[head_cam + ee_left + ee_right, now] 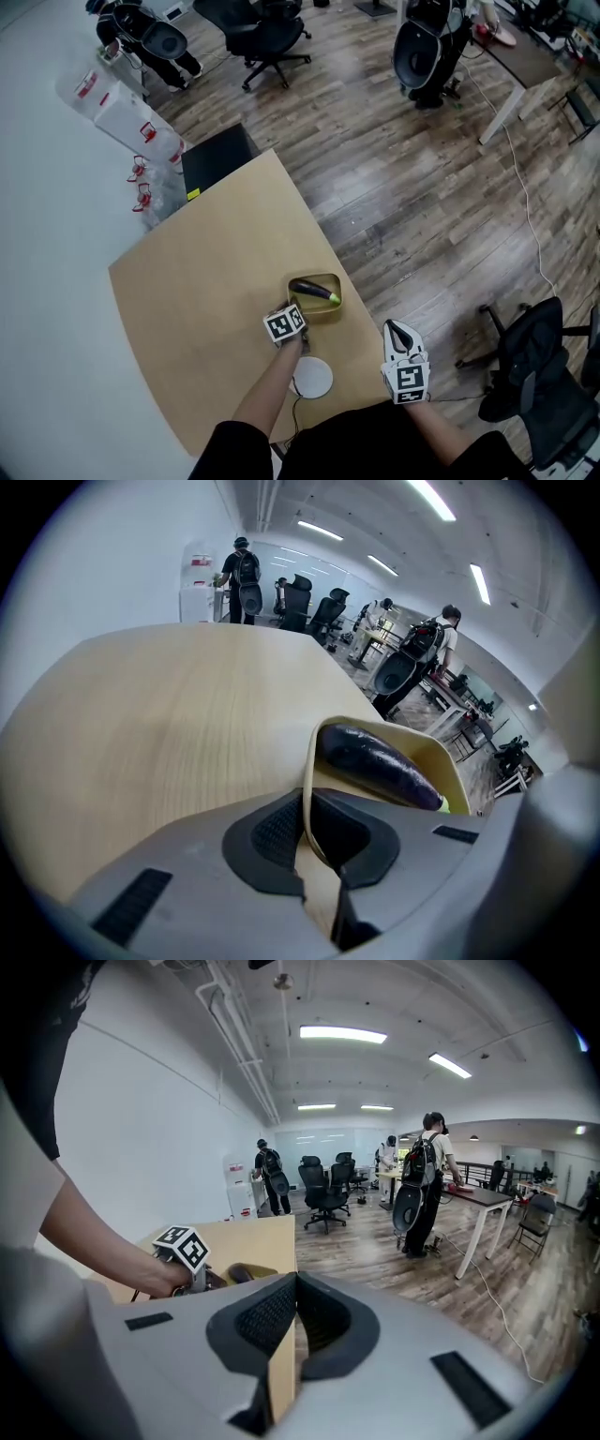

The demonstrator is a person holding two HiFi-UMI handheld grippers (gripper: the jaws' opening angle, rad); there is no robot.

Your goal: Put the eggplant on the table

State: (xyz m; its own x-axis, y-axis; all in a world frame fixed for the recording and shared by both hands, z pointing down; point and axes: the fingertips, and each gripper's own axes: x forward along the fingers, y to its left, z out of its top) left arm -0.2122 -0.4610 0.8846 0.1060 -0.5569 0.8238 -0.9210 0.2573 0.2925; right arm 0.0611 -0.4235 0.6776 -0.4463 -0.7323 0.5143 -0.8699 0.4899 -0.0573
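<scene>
**Left claw clamped on the tray, eggplant aboard**

Here's the eggplant [314, 292], dark purple with its green stem end toward the table's edge, lying inside the yellow tray [320, 318]. It is not yet on the bare wood. The tray is over the table [206, 300], close to its right edge.

The left gripper [292, 309] has its jaws pinched tight on the tray's thin near wall. Its own view shows it plainly: the yellow rim runs right down between the two dark pads, and the eggplant fills the tray just beyond them. Whether the tray sits flat on the wood or hangs a touch above it, no view settles.

Over on the other side, the right gripper [395, 327] is out past the table's edge, above the floor [394, 169], well apart from the tray. Its jaws are clenched together with nothing between them. Its view looks across the table corner to the left hand and its marker cube.

A white disc [312, 378] lies on the table near the person, just behind the left hand.
</scene>
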